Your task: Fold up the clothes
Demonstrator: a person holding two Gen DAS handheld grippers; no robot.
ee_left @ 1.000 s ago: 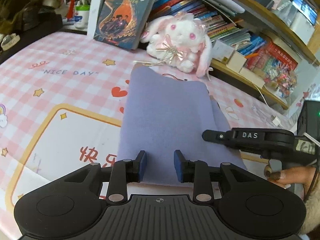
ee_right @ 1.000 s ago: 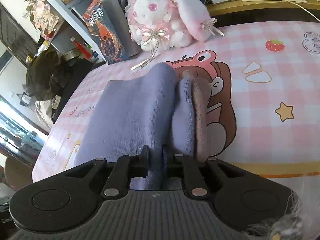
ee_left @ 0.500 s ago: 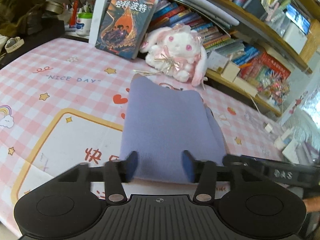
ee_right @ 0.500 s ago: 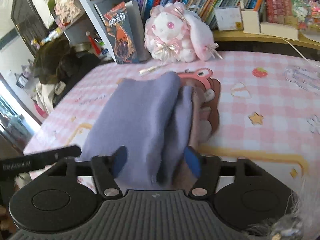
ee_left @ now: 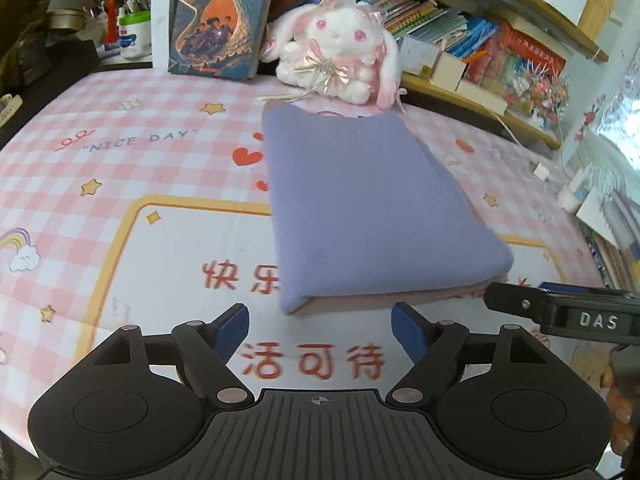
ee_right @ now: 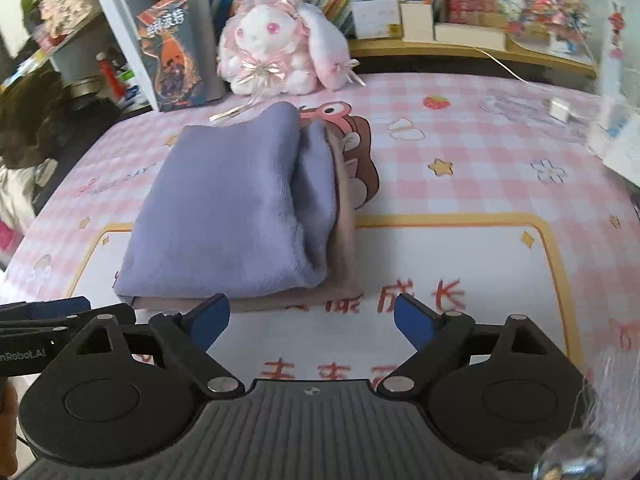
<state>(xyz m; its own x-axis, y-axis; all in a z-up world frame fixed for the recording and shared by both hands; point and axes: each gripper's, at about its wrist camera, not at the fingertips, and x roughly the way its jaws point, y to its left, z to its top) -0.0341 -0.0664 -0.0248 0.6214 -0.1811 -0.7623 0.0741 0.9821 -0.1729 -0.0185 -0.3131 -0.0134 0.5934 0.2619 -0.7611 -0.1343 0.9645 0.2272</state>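
My left gripper (ee_left: 320, 330) has just been spreading its jaws, and they now stand wide with nothing between them but printed tablecloth; the blue pads sit at the bottom of the left wrist view, just short of the garment's near edge. My right gripper (ee_right: 312, 320) has done the same: jaws have just opened, empty, pads low in the right wrist view and apart from the cloth. Its black body also pokes in at the lower right of the left view.

Just beyond both pairs of jaws lies the folded lilac fleece garment (ee_left: 360, 208), a thick rectangle in the middle of each frame, resting flat on the desk covered with a pink checked cartoon tablecloth (ee_left: 120, 168). From the right view its right-hand side shows stacked layers, a lilac roll over a paler pinkish underside, a little uneven along that edge.

Further out, at the top of the frames, a white and pink plush rabbit (ee_left: 340, 56) sits just behind the garment's far end, beside an upright illustrated book (ee_left: 220, 20), with crowded bookshelves behind.

I judge this the release after a fold: the bundle looks compact and near finished. Next I would either square the loose right-hand layers or leave the piece alone; any new grasp calls for closing on the near edge without dragging the stack.
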